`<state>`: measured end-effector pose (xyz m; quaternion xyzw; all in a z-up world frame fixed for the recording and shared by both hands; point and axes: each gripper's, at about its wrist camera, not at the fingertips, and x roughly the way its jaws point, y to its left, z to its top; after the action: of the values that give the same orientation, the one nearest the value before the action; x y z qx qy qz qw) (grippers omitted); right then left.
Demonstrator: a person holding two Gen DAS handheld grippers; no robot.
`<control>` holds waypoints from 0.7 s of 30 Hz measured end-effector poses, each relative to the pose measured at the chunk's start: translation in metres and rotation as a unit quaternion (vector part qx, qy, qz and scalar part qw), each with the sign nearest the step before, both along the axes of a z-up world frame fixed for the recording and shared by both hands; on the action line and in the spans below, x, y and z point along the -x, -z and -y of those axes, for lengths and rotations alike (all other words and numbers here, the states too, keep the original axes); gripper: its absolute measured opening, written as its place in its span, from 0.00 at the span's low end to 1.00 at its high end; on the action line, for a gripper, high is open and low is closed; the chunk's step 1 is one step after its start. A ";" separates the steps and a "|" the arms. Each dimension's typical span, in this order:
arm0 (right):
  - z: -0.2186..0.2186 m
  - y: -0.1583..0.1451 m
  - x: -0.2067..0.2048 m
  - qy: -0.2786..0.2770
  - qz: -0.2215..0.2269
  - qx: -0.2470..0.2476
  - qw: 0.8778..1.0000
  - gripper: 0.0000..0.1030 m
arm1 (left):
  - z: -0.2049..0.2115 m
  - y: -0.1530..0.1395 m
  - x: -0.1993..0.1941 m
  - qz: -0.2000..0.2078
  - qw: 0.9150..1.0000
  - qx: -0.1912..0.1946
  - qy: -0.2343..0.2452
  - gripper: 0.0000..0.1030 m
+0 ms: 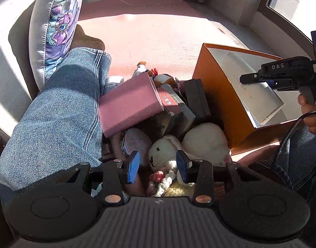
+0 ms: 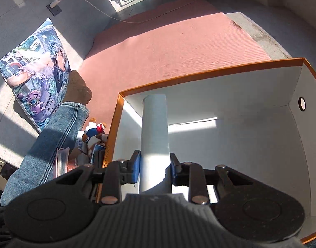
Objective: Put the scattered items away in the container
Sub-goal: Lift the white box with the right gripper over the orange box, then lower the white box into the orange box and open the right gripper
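Note:
An orange container (image 2: 209, 76) with a white inside stands on the pink mat, to the right of the pile. My right gripper (image 2: 154, 165) is shut on a long white box (image 2: 154, 132) and holds it over the container's inside. The left wrist view shows that gripper (image 1: 252, 78) and white box (image 1: 259, 97) inside the orange container (image 1: 211, 86). My left gripper (image 1: 158, 165) hovers open just above a white plush bunny (image 1: 160, 155). Behind the bunny lie a pink box (image 1: 129, 103), dark boxes (image 1: 196, 97), a round tin (image 1: 137, 142) and a white plush ball (image 1: 205, 140).
A person's leg in jeans (image 1: 60, 111) lies left of the pile, with a printed cushion (image 1: 56, 24) behind it. More small toys (image 2: 95, 132) sit beside the container's left wall. The pink mat (image 1: 158, 37) stretches beyond, and a thin cable (image 2: 120, 18) crosses its far edge.

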<state>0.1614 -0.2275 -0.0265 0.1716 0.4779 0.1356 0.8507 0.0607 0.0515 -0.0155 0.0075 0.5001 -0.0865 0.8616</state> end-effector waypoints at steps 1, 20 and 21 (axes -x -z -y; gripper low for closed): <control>-0.002 0.006 -0.004 0.003 -0.009 -0.003 1.000 0.30 | 0.001 0.000 0.000 -0.001 1.000 -0.001 0.001 0.45; -0.021 0.034 -0.025 -0.051 -0.087 0.084 0.991 0.44 | 0.008 0.008 -0.002 -0.010 1.000 -0.004 0.008 0.45; -0.019 0.034 -0.026 -0.058 -0.091 0.087 0.990 0.45 | 0.008 0.008 -0.002 -0.011 1.000 -0.004 0.009 0.45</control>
<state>0.1874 -0.2085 -0.0609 0.0808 0.5723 0.1262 0.8062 0.0625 0.0432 -0.0240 0.0150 0.5095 -0.0925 0.8553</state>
